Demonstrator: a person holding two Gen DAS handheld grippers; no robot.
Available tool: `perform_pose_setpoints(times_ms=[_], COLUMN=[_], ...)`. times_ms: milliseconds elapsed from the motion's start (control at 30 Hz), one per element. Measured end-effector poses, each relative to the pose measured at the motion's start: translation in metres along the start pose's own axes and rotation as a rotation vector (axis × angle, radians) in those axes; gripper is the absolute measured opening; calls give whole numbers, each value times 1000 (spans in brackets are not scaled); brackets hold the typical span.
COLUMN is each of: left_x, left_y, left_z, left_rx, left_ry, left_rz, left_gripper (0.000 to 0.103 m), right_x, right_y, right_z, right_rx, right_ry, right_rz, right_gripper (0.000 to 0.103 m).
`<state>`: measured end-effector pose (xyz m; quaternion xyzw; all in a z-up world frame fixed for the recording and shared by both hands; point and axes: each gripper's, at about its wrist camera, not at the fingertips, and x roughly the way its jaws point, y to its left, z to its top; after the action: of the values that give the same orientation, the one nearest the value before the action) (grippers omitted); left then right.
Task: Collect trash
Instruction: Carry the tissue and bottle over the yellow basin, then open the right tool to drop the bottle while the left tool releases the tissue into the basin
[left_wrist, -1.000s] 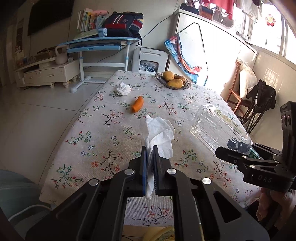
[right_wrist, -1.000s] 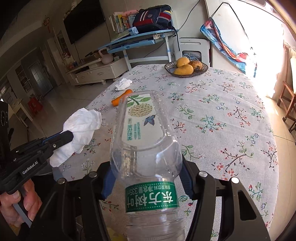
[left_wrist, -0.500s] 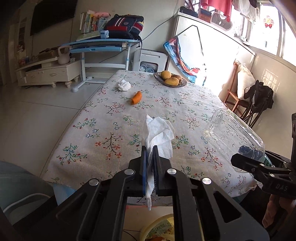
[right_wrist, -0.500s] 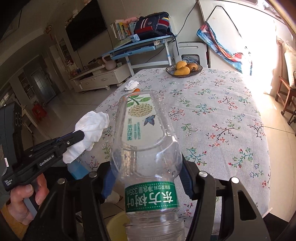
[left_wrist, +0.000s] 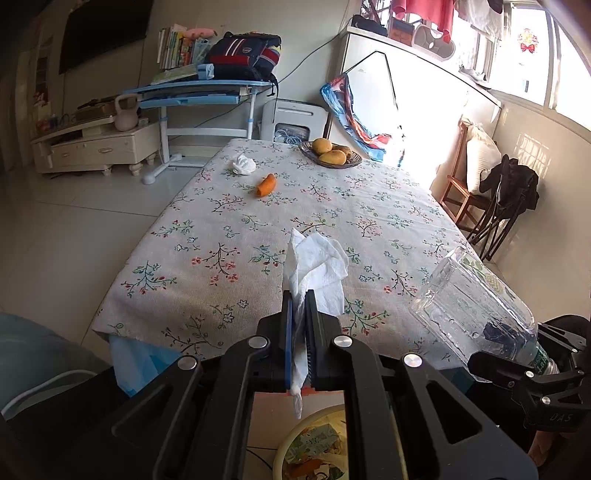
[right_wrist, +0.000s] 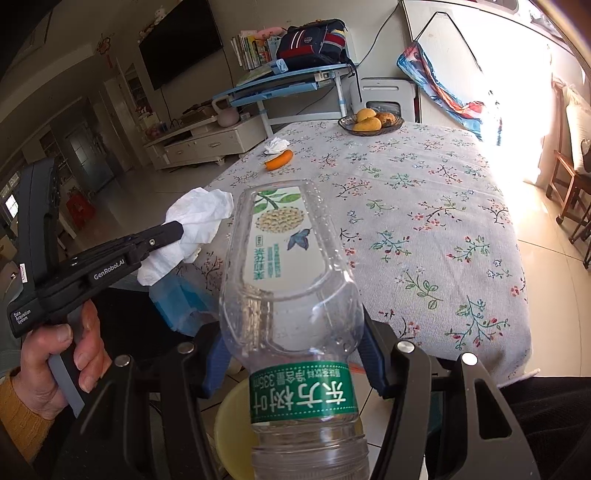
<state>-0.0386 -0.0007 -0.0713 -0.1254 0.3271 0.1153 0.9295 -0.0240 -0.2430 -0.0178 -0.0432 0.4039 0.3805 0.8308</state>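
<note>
The left gripper (left_wrist: 300, 310) pinches a tissue (left_wrist: 317, 266) just past the table (left_wrist: 369, 221) edge, over the bin (left_wrist: 295, 435). Beside it, the right gripper (right_wrist: 291, 354) clamps a bottle (right_wrist: 291, 280).

crumpled white tissue (left_wrist: 317, 269), empty clear bottle (right_wrist: 291, 295), both held aloft

The clear plastic bottle (right_wrist: 291, 295) carries a green neck band (right_wrist: 301, 393) printed "东方树叶" and "335ml" (seen upside down). The left hand-held gripper (right_wrist: 173, 230) bears "GenRobot.AI" on its arm and "Data Acquisition System" on its body. The right hand-held gripper (left_wrist: 517, 373) shows "DAS".
</note>
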Motion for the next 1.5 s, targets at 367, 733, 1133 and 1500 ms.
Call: perform_pose_setpoints(times_ms=[367, 733, 1133, 1500], left_x=[-19, -33, -39, -45], left_y=[-7, -15, -25, -31], left_z=[-12, -24, -34, -44], left_rx=[19, 44, 76, 100], left_ry=[-8, -12, -4, 12], left_rz=[-10, -25, -39, -51], left_gripper=[7, 7, 7, 7], right_x=[-2, 9, 22, 3], right_y=[14, 34, 41, 31], right_z=[-32, -56, -73, -63], right_rx=[-34, -109, -146, -56], right_ry=[85, 207, 322, 235], right_rz=[2, -6, -19, -20], right_gripper=[58, 58, 58, 61])
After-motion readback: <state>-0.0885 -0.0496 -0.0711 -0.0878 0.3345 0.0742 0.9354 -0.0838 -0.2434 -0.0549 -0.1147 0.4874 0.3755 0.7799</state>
